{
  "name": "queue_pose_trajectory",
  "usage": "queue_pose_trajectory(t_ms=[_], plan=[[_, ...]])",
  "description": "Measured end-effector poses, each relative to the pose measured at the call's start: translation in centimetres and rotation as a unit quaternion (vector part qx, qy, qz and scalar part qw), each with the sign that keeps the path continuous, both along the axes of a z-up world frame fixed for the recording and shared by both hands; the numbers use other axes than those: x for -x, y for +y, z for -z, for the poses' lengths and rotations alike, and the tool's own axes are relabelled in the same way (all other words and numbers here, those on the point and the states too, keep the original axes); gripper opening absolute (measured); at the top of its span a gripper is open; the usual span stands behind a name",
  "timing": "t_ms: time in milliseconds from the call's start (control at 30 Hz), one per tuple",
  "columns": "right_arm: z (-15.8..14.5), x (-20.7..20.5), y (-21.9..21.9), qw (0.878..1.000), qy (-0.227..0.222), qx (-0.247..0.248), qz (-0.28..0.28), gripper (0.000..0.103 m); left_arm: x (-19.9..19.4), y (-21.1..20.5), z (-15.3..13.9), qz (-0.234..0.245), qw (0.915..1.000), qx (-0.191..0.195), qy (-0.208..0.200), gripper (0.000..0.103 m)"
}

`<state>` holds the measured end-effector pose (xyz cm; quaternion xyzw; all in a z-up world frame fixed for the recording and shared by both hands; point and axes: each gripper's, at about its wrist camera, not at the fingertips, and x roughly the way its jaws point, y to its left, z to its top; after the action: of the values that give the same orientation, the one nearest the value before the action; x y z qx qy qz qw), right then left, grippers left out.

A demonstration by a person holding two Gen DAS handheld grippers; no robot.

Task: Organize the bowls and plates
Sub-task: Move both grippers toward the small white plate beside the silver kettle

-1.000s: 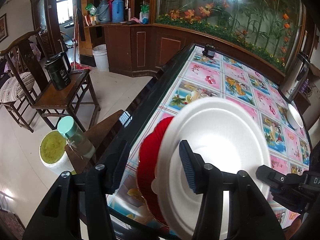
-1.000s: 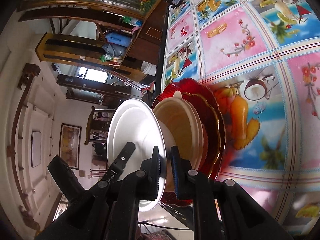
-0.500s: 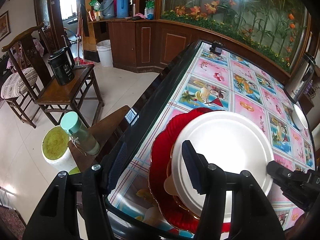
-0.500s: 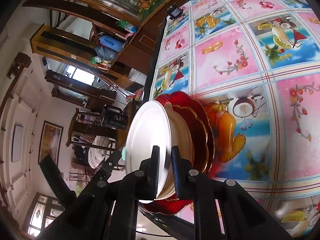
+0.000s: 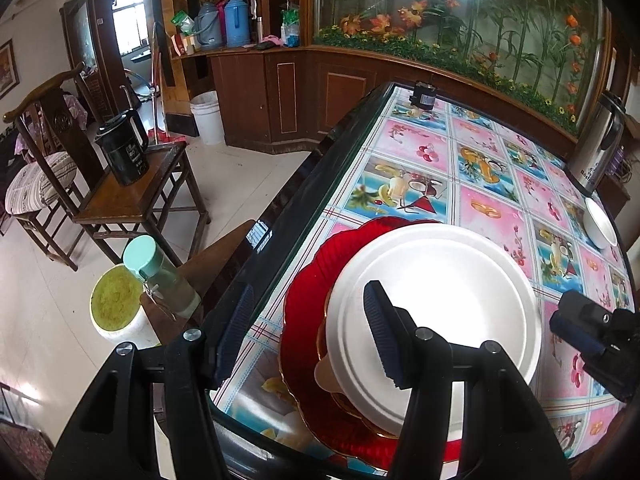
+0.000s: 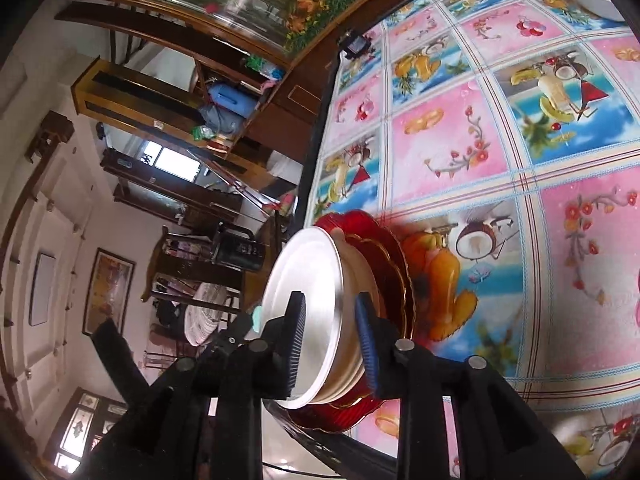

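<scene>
A white plate (image 5: 444, 304) lies on top of a stack: a beige plate (image 5: 326, 374), a smaller red gold-rimmed plate and a large red plate (image 5: 308, 300), near the table's left front corner. My right gripper (image 6: 330, 340) has its jaws parted, one on each side of the white plate's (image 6: 308, 300) rim. It shows at the right of the left wrist view (image 5: 588, 340). My left gripper (image 5: 304, 328) is open and empty, just above the stack's near edge.
A white bowl (image 5: 600, 222) and a steel kettle (image 5: 596, 148) stand at the table's far right. A small dark device (image 5: 423, 96) sits at the far corner. Off the table's left edge are a stool with a bottle (image 5: 160, 276), a bucket and chairs.
The white plate has come down from a tilted hold onto the stack. My right gripper's jaws have opened off its rim. My left gripper has pulled back a little.
</scene>
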<state>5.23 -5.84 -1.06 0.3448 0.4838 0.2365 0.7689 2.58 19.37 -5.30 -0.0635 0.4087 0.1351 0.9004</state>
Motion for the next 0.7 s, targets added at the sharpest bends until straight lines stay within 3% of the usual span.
queue_pose_trajectory(t_ms=[300, 700], plan=[[-0.4, 0.1, -3.5, 0.999, -0.019, 0.014, 0.042, 0.033, 0.6, -3.2, -2.2, 0.023, 0.9985, -0.039, -0.030, 0.056], [-0.5, 0.7, -12.2, 0.993, -0.027, -0.013, 0.110, 0.035, 0.0, -13.0, -5.0, 0.108, 0.9888, -0.088, -0.055, 0.061]])
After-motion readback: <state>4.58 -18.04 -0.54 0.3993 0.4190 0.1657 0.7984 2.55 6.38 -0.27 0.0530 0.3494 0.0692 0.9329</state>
